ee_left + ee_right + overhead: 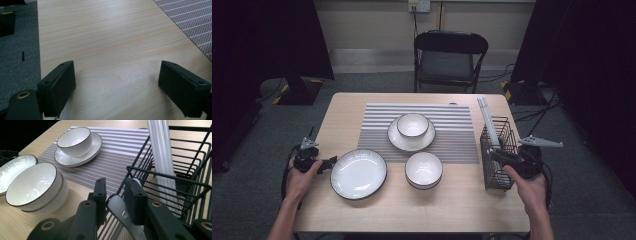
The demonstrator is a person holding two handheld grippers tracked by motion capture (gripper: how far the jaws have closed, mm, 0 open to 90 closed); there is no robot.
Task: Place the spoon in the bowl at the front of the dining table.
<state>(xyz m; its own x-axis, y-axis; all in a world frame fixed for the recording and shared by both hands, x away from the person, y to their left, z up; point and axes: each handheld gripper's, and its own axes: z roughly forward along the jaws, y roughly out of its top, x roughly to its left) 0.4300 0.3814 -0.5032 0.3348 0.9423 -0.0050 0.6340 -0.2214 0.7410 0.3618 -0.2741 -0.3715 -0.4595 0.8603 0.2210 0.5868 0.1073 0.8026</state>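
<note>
The white plastic utensil handle (121, 213) stands at the near corner of the black wire basket (175, 180), at the desk's right edge. It sits between the jaws of the right gripper (115, 195), which are narrowed around it; pad contact cannot be confirmed. The left gripper (117, 82) holds its jaws wide open over bare light wooden desk (107, 37).

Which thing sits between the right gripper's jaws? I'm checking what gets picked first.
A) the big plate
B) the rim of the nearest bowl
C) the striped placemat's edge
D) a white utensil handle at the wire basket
D: in the right gripper view the right gripper has a white utensil handle between its jaws, at the near rim of the black wire basket.
</note>
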